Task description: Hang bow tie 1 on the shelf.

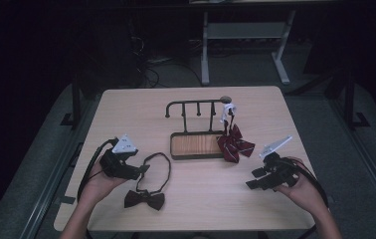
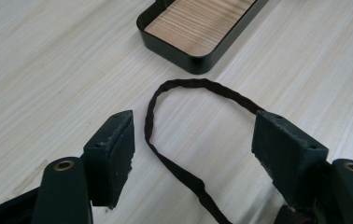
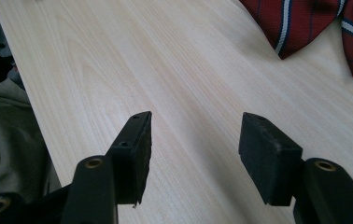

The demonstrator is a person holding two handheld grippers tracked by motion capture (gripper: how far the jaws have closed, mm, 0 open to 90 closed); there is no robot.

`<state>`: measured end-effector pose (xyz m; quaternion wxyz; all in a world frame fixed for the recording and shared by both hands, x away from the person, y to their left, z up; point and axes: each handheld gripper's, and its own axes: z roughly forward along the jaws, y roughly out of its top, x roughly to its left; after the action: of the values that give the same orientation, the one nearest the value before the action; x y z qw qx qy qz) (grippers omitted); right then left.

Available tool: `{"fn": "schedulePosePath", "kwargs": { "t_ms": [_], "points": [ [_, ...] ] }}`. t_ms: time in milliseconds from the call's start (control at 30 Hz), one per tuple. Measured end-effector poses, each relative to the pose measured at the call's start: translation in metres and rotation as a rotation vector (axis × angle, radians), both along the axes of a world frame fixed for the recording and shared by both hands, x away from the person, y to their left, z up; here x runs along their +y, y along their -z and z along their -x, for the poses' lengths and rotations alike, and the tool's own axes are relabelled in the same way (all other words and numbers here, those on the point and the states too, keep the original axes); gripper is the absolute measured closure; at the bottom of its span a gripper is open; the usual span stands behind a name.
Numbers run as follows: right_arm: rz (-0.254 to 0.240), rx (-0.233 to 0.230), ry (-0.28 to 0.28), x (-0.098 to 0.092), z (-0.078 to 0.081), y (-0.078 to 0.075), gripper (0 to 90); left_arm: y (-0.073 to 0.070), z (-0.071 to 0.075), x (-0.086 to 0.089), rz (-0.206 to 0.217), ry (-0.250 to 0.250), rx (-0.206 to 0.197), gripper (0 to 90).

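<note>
1. Dark bow tie (image 1: 144,200) lies flat on the table (image 1: 126,107), near the person's edge; its strap loop (image 1: 159,169) runs away from the bow toward the tray (image 1: 196,145).
2. Left gripper (image 1: 143,169) sits just left of the loop. In the left gripper view the strap loop (image 2: 184,135) lies on the table between and ahead of the two pads, left pad (image 2: 111,154) and right pad (image 2: 284,149); the far arc curves across from pad to pad, one side of the strap trails back toward the gripper. Pads stand well apart, nothing pinched; the right pad overlaps the strap in the picture, contact cannot be told.
3. Loop's long axis: roughly along the direction the left fingers point, bow end behind and below them.
4. Left hand is clearly the nearer one; judged step: closing on the strap to lift the tie.
5. Right gripper (image 1: 251,178) hovers well apart to the right, jaws wide with only bare table between them (image 3: 193,154). Red striped bow tie (image 3: 314,23) lies ahead of its fingers, hanging from the rack (image 1: 196,105).
6. Room: open tabletop around the loop; tray rim (image 2: 198,63) is the nearest obstacle ahead of the left fingers, table's near edge just behind the bow.
</note>
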<state>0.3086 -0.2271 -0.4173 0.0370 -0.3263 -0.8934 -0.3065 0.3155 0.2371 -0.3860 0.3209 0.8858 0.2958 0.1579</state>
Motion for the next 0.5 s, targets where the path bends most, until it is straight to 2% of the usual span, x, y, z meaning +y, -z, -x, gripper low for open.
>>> {"fn": "schedulePosePath", "kwargs": {
  "t_ms": [300, 500],
  "points": [
    [0.007, -0.007, 0.004, -0.001, 0.001, 0.001, 43.6, 0.002, -0.011, 0.002, -0.016, -0.008, 0.034, 32.1],
    [0.014, -0.006, -0.001, -0.002, 0.005, 0.006, 43.2, 0.004, -0.018, -0.001, -0.051, -0.007, 0.043, 34.6]
  ]
}}
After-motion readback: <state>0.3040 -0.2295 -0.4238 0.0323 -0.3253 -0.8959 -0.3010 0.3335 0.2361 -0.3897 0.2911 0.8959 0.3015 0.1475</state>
